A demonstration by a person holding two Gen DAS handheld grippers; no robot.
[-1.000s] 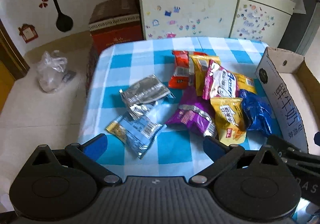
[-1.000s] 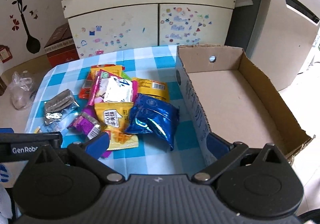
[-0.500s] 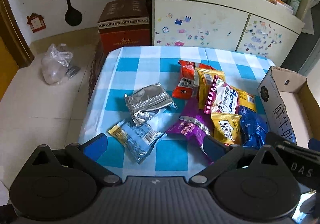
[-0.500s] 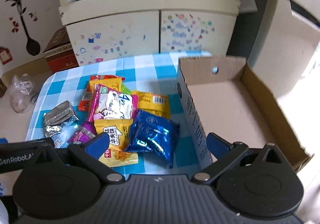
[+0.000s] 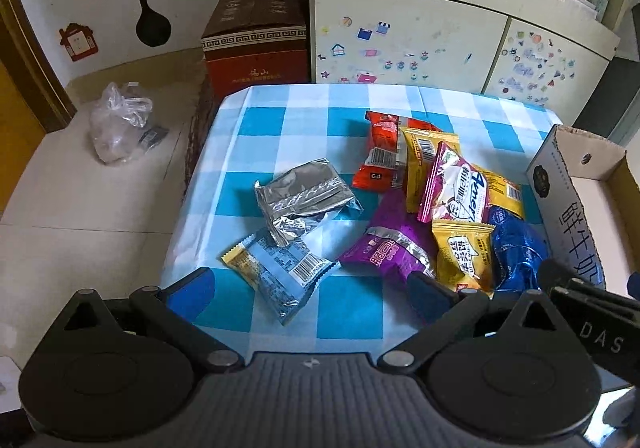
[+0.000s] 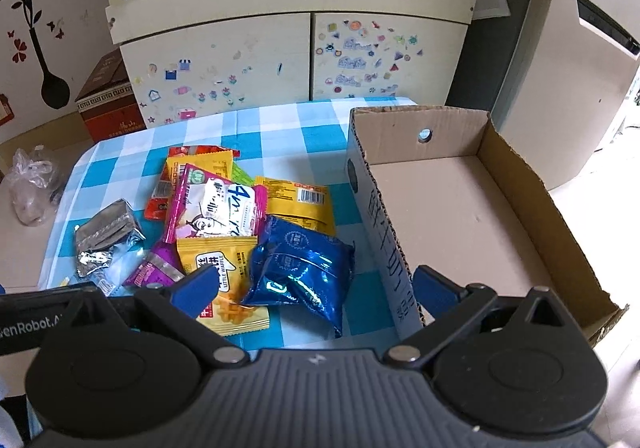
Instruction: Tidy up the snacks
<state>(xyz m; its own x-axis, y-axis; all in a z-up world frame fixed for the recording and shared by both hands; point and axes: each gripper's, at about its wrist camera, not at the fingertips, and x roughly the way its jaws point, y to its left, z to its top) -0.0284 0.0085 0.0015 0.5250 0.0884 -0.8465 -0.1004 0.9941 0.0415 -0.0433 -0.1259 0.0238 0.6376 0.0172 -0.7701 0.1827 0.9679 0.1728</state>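
Several snack packets lie on the blue checked tablecloth: a silver packet, a light blue packet, a purple packet, a yellow waffle packet, a pink-white packet, a red packet and a shiny blue packet. An open cardboard box stands empty at the table's right. My left gripper is open and empty above the near edge, over the light blue packet. My right gripper is open and empty, above the blue packet and the box's left wall.
A cream cabinet with stickers stands behind the table, its shelf crowded with boxes. A red-brown carton and a plastic bag sit on the floor to the left. A white appliance stands at the right.
Both grippers have drawn back and risen a little, so more of the room shows. The packets and the box have not moved. Both jaws stay open.
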